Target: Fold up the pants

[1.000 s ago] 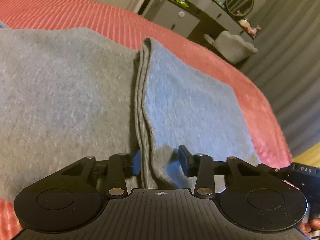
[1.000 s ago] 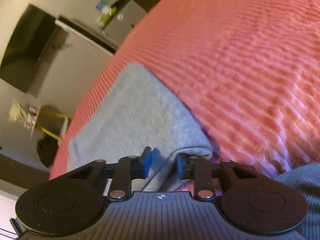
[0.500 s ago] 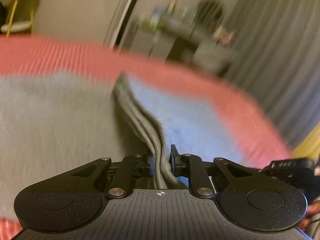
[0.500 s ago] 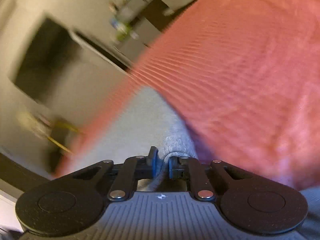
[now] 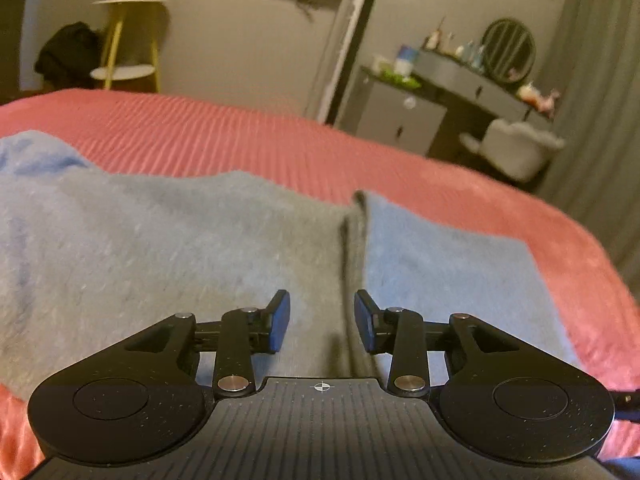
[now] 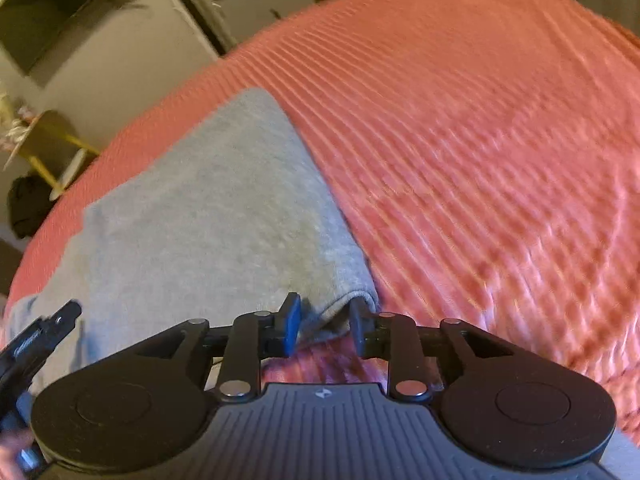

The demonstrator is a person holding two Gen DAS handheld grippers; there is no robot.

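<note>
Grey pants (image 5: 168, 248) folded flat on red bed (image 5: 248, 136); left tool (image 5: 322, 322) just released, right tool (image 6: 325, 322) just released beside corner, fold presumably set.

The right gripper (image 6: 325, 324) points down at the near corner of the grey pants (image 6: 208, 216), which lie folded flat on a ribbed pink bedspread (image 6: 460, 140). Its jaws have just been opening; the corner's folded edge sits between the blue-faced fingers (image 6: 291, 322), loose and unpinched. At the near left edge shows part of a second black tool (image 6: 36, 340). Far left, blurred furniture stands against a pale wall.
</note>
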